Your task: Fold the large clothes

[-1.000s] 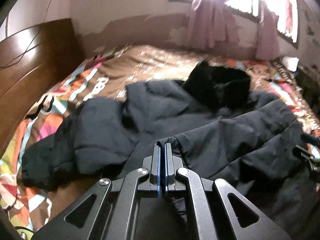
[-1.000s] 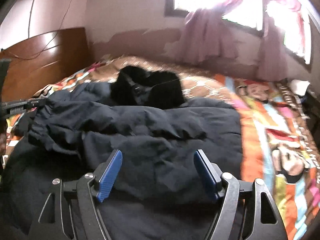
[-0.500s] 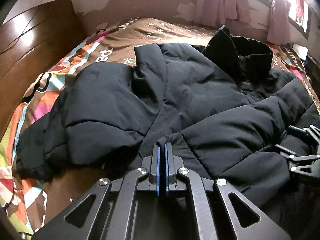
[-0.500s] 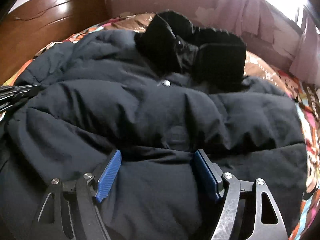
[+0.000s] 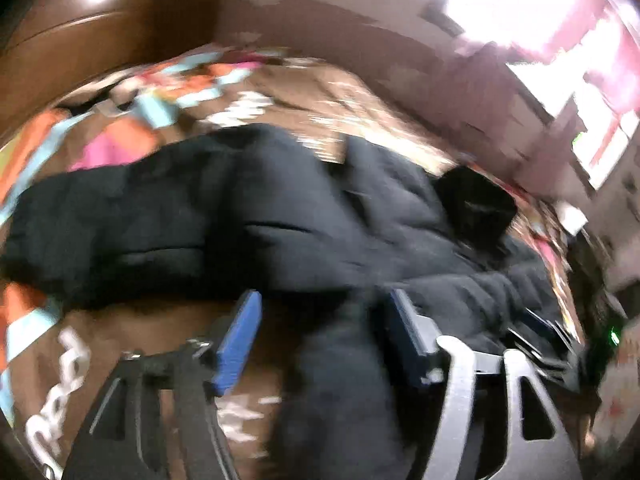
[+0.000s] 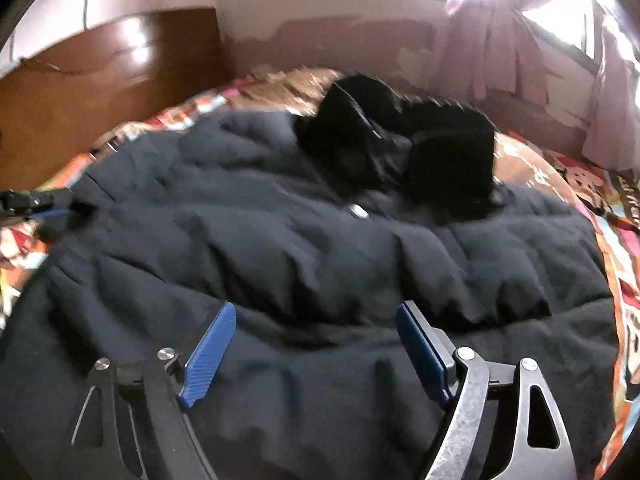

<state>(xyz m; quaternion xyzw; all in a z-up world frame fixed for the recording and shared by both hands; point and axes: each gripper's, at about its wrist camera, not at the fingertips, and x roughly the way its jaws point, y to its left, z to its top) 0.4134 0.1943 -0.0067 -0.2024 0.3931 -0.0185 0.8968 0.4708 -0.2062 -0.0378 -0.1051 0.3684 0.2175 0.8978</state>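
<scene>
Left claw (image 5: 324, 328): jaws spread, nothing held, over jacket (image 5: 280, 216) edge; view blurred. Right claw (image 6: 316, 344): jaws spread, empty, above jacket (image 6: 320, 264) body. Jacket lies spread on bed (image 6: 616, 216), hood (image 6: 400, 152) toward wall.

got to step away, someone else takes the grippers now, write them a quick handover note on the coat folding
Left gripper: open, holding nothing, fingers astride a dark strip of the coat at its left edge; that view is motion-blurred.
Right gripper: open, empty, low over the coat's near part.
Black puffer coat: spread front-up across the patterned bedspread, collar at the far end towards the window.
Done: coat laid out roughly flat, though rumpled.
Left: no finished fold shows. Sleeves and sides probably fold in next, then the length.
</scene>
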